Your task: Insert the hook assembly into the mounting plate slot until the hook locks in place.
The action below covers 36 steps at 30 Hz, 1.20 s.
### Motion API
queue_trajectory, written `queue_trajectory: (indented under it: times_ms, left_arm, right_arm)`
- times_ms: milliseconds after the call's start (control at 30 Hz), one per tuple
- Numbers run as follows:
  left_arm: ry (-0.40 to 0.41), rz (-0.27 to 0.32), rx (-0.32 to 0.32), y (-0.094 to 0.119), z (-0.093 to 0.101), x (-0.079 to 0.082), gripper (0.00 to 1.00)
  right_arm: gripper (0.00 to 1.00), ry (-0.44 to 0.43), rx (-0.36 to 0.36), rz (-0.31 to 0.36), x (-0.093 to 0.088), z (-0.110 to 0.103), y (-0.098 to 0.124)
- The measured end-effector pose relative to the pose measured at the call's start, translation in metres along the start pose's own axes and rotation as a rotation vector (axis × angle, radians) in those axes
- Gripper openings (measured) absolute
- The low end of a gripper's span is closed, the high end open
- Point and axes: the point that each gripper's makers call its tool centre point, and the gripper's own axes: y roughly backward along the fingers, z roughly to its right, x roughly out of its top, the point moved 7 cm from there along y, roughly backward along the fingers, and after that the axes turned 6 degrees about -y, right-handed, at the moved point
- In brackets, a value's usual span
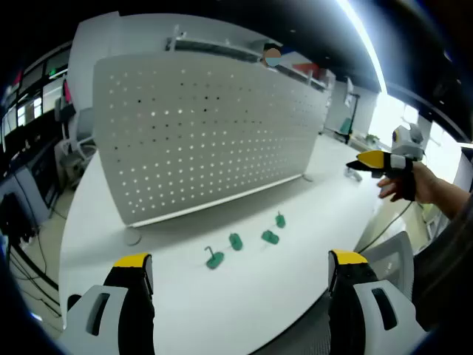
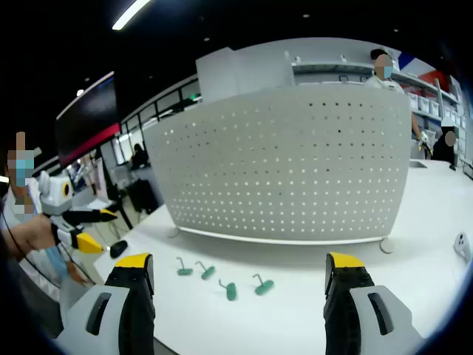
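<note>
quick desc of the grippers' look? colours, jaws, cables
Both alike: left gripper and right gripper have black jaws capped with yellow tips, on pale grey bodies with dark slots. A dark cable trails under the right gripper seen in the left gripper view.

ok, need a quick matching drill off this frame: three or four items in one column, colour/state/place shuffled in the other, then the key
Items:
1. pegboard panel
2. hooks
3. left gripper
4. right gripper

Descriptions:
A. green, lying loose on the table
B. white, perforated, standing upright
C. jaws apart, its view looks at the panel's front straight on
D. jaws apart, its view looks down on the tabletop

Pairs: 1-B, 2-A, 3-D, 4-C
</note>
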Motion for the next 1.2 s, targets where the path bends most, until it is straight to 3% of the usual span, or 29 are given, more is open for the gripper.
queue_trajectory:
  times_ms: [233,333,367,800,900,1200]
  left_arm:
    - [0.007,-0.011,-0.010,-0.001,0.005,-0.005,1.00]
    - [0.047,-0.056,-0.020,-0.001,0.007,-0.010,1.00]
    - [0.035,-0.046,-0.022,-0.002,0.006,-0.009,1.00]
    - [0.010,-0.050,-0.009,0.002,0.005,-0.008,1.00]
    - [0.012,-0.048,-0.005,0.003,0.004,-0.009,1.00]
    - [0.020,-0.052,0.001,0.005,0.004,-0.010,1.00]
  right_arm:
    - [0.95,0.114,-0.014,-0.073,-0.009,-0.003,-0.003]
    - [0.94,0.152,-0.010,-0.095,-0.012,-0.004,-0.004]
    - [0.94,0.161,-0.014,-0.097,-0.013,-0.003,-0.004]
    - [0.90,0.165,-0.005,-0.099,-0.012,0.002,0.000]
    - [0.85,0.109,0.027,-0.112,-0.012,0.003,0.002]
    - [0.84,0.164,0.005,-0.125,-0.012,0.007,0.003]
